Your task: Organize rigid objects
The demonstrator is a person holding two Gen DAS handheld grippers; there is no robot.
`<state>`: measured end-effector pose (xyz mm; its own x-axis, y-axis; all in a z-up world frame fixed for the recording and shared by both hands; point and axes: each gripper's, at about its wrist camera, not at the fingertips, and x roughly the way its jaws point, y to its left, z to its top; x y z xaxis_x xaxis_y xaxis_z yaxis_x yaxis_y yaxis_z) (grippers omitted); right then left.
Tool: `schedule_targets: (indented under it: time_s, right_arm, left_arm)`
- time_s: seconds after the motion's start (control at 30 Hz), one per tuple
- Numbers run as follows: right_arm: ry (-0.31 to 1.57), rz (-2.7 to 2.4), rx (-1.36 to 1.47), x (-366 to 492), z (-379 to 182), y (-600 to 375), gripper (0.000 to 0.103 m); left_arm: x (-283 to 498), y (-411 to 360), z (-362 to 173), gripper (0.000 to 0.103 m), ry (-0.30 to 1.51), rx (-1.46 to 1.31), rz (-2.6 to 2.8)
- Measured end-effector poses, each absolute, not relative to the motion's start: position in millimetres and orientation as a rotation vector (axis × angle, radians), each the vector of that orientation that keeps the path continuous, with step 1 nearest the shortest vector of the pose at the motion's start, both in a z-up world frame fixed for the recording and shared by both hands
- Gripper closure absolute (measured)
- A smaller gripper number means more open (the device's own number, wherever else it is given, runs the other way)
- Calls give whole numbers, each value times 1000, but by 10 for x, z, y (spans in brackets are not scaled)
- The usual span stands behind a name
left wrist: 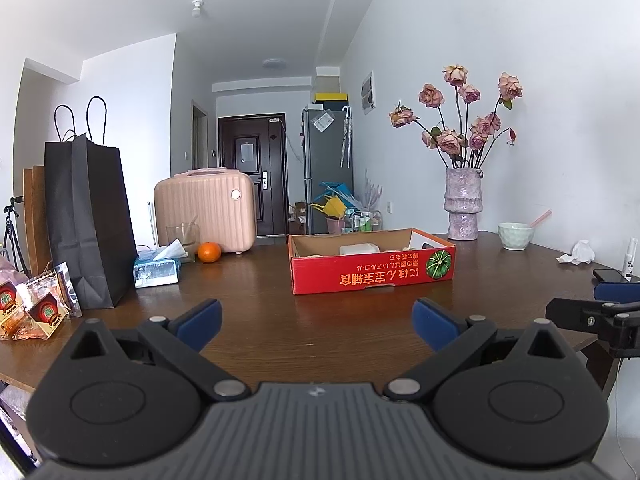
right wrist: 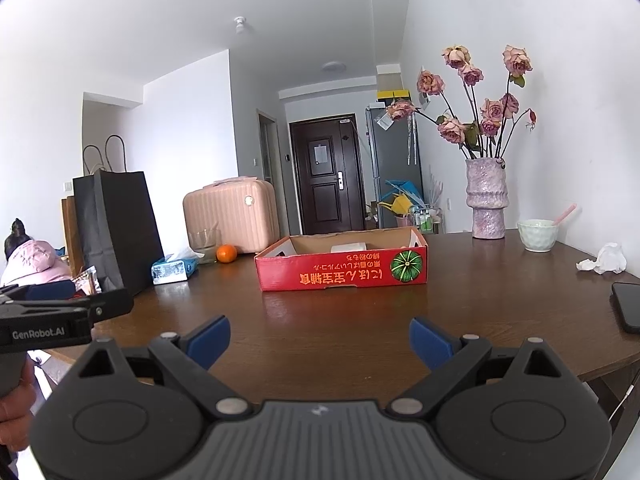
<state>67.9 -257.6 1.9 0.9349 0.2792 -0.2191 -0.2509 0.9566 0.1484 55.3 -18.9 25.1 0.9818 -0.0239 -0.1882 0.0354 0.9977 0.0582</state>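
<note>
A red cardboard box (left wrist: 372, 272) (right wrist: 340, 272) sits open on the brown table (left wrist: 256, 304) (right wrist: 480, 304), with a white container (left wrist: 359, 249) (right wrist: 349, 247) and other items inside, mostly hidden by its wall. My left gripper (left wrist: 316, 322) is open and empty, held above the table's near edge, facing the box. My right gripper (right wrist: 319, 340) is open and empty too, beside the left one. An orange (left wrist: 209, 252) (right wrist: 226, 253), a tissue pack (left wrist: 156, 270) (right wrist: 174, 268) and a glass (left wrist: 183, 234) (right wrist: 205, 242) stand at the left.
A black paper bag (left wrist: 90, 220) (right wrist: 118, 228), a pink case (left wrist: 206, 208) (right wrist: 232, 214) and snack packets (left wrist: 36, 308) are at the left. A vase of roses (left wrist: 463, 204) (right wrist: 486, 200), a bowl (left wrist: 516, 235) (right wrist: 537, 234), crumpled tissue (left wrist: 578, 254) (right wrist: 604, 260) and a phone (right wrist: 628, 306) are at the right.
</note>
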Motion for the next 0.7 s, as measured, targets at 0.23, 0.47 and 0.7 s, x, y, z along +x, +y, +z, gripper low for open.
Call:
schedule_targets:
  time_s: [0.23, 0.47, 0.7]
  right_arm:
    - [238, 268, 124, 678, 25, -2586, 7]
    - [242, 270, 124, 690, 25, -2591, 6]
    - [245, 273, 119, 695, 12, -2588, 7]
  left_arm:
    - [557, -193, 256, 0, 197, 61, -42]
    - [539, -197, 255, 0, 183, 51, -31]
    - [548, -177, 256, 0, 196, 29, -20]
